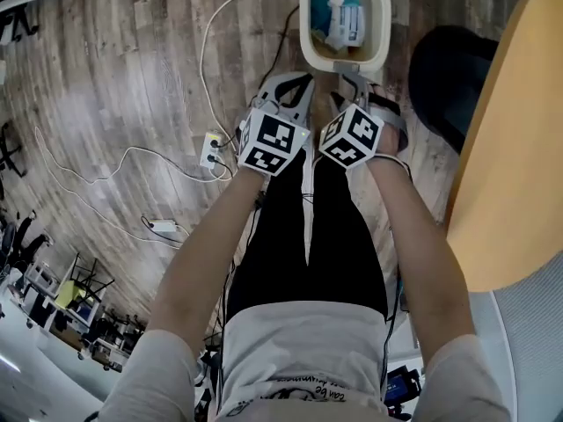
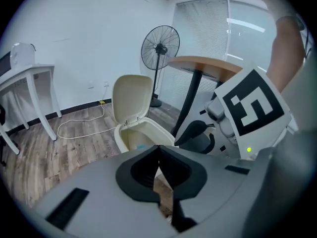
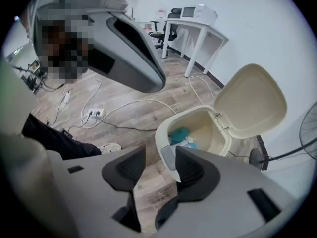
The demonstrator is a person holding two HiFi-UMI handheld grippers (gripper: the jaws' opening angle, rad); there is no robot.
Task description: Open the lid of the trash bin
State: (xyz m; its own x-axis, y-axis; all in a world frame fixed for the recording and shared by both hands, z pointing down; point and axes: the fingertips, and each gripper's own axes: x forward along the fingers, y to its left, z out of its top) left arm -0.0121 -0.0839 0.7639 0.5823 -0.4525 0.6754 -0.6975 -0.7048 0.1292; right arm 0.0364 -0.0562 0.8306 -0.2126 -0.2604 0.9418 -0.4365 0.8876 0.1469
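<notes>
- The trash bin stands on the floor just ahead of and below both grippers, its lid already tipped up on the far hinge.
- The right gripper, nearer the front rim, is half open and empty.
- The left gripper has its jaws together on nothing.

Cream trash bin on wood floor, lid tilted up, open, perhaps blue litter inside
</notes>
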